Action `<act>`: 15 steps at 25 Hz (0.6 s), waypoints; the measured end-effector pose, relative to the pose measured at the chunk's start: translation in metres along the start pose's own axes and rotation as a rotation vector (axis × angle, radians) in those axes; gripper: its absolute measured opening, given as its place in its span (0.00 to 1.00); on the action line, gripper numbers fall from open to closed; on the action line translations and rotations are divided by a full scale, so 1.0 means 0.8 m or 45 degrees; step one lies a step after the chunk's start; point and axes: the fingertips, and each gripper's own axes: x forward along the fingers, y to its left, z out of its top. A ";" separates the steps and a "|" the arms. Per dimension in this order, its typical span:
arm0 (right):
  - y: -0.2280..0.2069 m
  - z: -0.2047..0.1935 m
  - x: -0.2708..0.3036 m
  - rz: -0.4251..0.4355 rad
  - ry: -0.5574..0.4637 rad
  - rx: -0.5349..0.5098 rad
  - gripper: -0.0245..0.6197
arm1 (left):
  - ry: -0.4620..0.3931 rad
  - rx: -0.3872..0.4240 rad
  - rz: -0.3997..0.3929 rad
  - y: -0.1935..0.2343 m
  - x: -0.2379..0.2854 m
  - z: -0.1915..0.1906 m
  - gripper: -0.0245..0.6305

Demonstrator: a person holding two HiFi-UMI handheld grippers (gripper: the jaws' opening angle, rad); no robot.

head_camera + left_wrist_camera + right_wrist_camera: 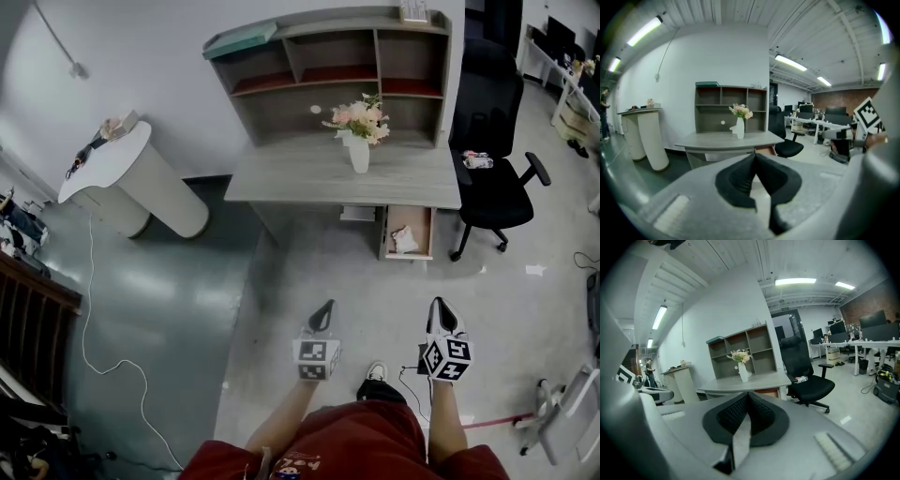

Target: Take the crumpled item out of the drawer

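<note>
Room, head view: grey floor point(309, 281) lies bare between the person and the desk point(319, 183).
Drawer: the drawer point(427, 232) stands pulled out under the desk's right end. The pale crumpled item point(405, 240) lies inside it in plain sight.
Grippers, head view: the left gripper point(325, 309) and right gripper point(441, 307) are both well short of the desk and point toward it, neither near the drawer.
Open room: the chair point(492, 178) stands just right of the desk, close beside the drawer. A cable point(103, 319) trails well left of the desk. The lane to the drawer front looks free.
Left gripper view: jaws closed together with nothing between them. The desk is ahead, and the item is hidden from here.
Right gripper view: jaws pressed together and empty. The desk is ahead with the chair to its right.
Step in hand: the approach, by my reading. The right gripper lines up better with the drawer. Its jaws should part before arrival, then it should come down from above near the drawer front and pinch a raised fold.
Edges to mind: the desk's front edge overhangs the drawer's back, the drawer walls are narrow, and the chair base sits beside the desk's right end.
</note>
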 end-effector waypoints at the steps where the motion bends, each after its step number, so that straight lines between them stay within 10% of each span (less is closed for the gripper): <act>1: -0.010 0.004 0.007 -0.003 -0.002 0.007 0.03 | 0.002 0.006 -0.003 -0.006 0.011 0.005 0.04; 15: -0.090 0.041 0.074 0.011 0.015 0.030 0.03 | -0.010 0.011 -0.007 -0.042 0.112 0.044 0.04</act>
